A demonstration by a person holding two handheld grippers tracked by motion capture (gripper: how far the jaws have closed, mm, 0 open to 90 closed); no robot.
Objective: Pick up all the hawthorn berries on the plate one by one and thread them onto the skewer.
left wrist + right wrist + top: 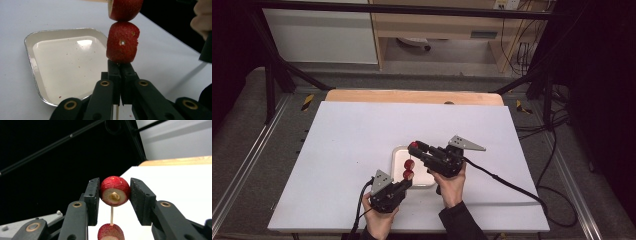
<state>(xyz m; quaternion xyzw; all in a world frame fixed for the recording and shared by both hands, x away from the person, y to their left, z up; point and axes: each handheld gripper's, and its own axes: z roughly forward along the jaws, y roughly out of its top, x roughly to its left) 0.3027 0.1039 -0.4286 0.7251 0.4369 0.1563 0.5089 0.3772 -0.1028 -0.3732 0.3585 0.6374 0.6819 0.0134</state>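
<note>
- The left gripper [403, 183] is clenched on a thin wooden skewer [111, 215], just below the lowest berry [122, 42].
- The right gripper [416, 148] grasps the top berry [115, 191] between its pads.
- Three red berries sit on the skewer, which stands above the near right part of the tray [398, 152].
- The tray lies on the white table [337, 150], its pale inside dotted with red specks.
</note>
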